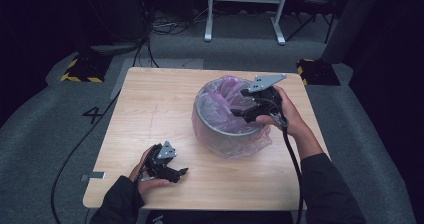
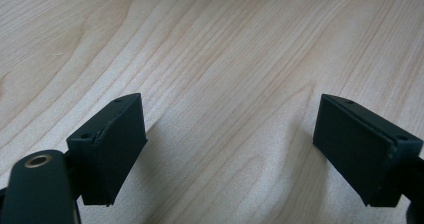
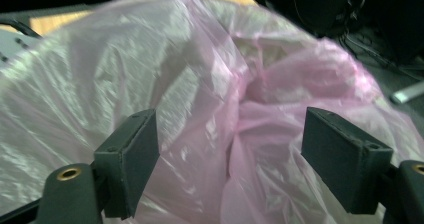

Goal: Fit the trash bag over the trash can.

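A round grey bin (image 1: 220,134) lined with a thin pink plastic bag (image 1: 222,91) stands right of centre on the wooden table (image 1: 150,99). My right gripper (image 1: 238,102) hovers over the bin's right rim, pointing left into it. In the right gripper view the crumpled bag (image 3: 150,64) lies just beyond the right gripper (image 3: 232,159), whose jaws stand wide apart and do not pinch the film. My left gripper (image 1: 179,175) rests near the table's front left edge. It (image 2: 232,144) is open over bare wood.
The bag's loose film hangs over the bin's outer wall at the front right (image 1: 255,141). Yellow-and-black striped blocks (image 1: 82,69) sit on the floor by the table's far corners. A white frame (image 1: 245,9) and cables (image 1: 165,26) lie beyond the table.
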`<state>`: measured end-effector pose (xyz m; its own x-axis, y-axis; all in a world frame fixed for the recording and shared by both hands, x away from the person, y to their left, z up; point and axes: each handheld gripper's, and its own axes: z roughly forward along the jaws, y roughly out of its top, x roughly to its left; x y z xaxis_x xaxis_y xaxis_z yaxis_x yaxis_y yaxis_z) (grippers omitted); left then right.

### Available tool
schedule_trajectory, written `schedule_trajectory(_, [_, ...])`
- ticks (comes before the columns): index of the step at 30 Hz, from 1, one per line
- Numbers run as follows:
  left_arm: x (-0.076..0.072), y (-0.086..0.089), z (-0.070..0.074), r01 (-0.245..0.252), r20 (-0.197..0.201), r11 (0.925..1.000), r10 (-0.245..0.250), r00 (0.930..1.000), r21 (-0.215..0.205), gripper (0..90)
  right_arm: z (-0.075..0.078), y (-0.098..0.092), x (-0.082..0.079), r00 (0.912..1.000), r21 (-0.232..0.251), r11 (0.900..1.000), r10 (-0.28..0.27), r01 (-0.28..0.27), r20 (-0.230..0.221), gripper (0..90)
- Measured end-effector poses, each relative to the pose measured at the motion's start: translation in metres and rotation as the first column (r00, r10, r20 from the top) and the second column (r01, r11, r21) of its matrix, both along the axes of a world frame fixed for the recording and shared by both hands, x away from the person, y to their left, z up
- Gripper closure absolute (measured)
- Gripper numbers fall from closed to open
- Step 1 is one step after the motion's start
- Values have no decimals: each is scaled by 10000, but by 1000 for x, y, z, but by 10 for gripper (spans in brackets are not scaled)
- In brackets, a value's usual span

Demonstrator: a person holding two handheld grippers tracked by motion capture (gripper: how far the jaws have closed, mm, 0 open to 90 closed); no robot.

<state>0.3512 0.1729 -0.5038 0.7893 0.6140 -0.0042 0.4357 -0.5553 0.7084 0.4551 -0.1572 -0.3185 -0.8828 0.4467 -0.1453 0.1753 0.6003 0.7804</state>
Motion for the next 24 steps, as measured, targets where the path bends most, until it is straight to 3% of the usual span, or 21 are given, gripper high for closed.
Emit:
schedule_trajectory(12, [0, 0, 0, 1, 0, 10000, -1, 10000, -1, 130, -13, 5, 11, 9954, -1355, 9905, 107, -235, -948, 211])
schedule_trajectory(18, [0, 0, 0, 46, -8, 10000, -46, 10000, -35, 136, -16, 6, 18, 9892, -1483, 9886, 46, -266, -1465, 216])
schedule_trajectory(20, [0, 0, 0, 46, -8, 10000, -46, 10000, -36, 137, -16, 7, 20, 9845, -1648, 9855, 103, -397, -1753, 215])
schedule_trajectory(24, [0, 0, 0, 47, -8, 10000, -48, 10000, -35, 137, -17, 10, 22, 9814, -2015, 9790, -88, -306, -1915, 219])
